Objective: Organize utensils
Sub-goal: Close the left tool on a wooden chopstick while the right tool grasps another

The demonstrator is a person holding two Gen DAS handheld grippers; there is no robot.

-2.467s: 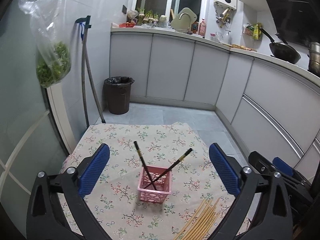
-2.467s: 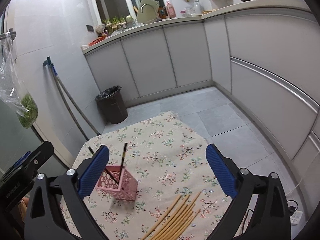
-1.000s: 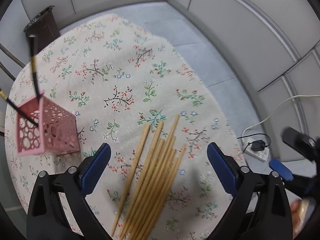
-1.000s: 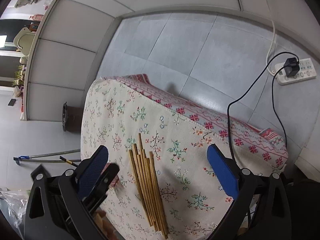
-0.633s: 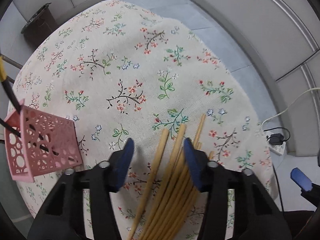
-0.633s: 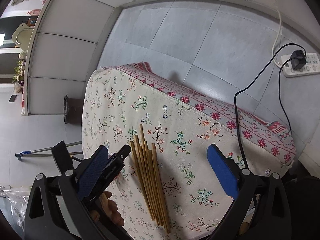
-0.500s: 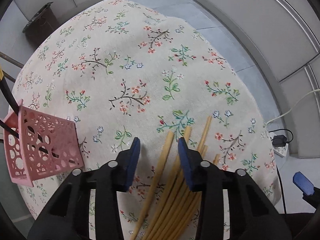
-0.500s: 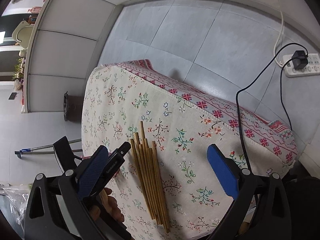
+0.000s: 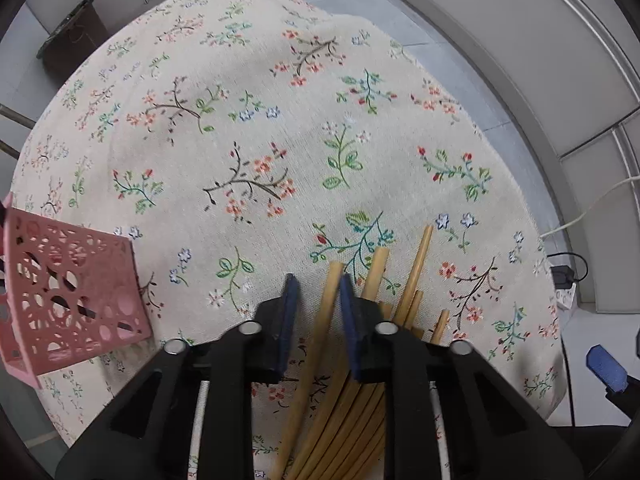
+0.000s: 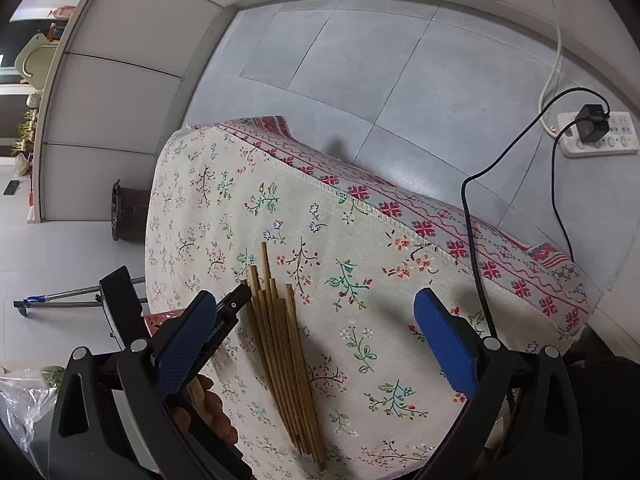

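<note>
1. At nine o'clock in the left wrist view, the pink perforated plastic basket stands on the floral-cloth-covered bench. Dark sticks show through its holes, so it already holds some utensils. It stands well apart from the loose pile.

2. At six o'clock in that view, the left tongs are narrowed around the leftmost stick of the pale wooden chopsticks. One blue pad sits on each side of that stick near its tip. Whether the pads already press on the wood I cannot tell; a thin gap seems to remain on the left side.

3. The rest of the chopsticks fan out toward four o'clock, touching one another and lying flat on the cloth.

4. In the right wrist view, the same bundle lies at about six o'clock, with the left tool reaching its top end from eight o'clock.

5. The right tongs stand wide open above the bench, holding nothing, with the bundle between their pads but lower down.

6. The step in hand looks like picking one chopstick from the pile. As I judge it, the next move calls for a firm pinch, a lift clear of the neighbours, then a carry toward nine o'clock and a tip-down drop into the basket.
</note>
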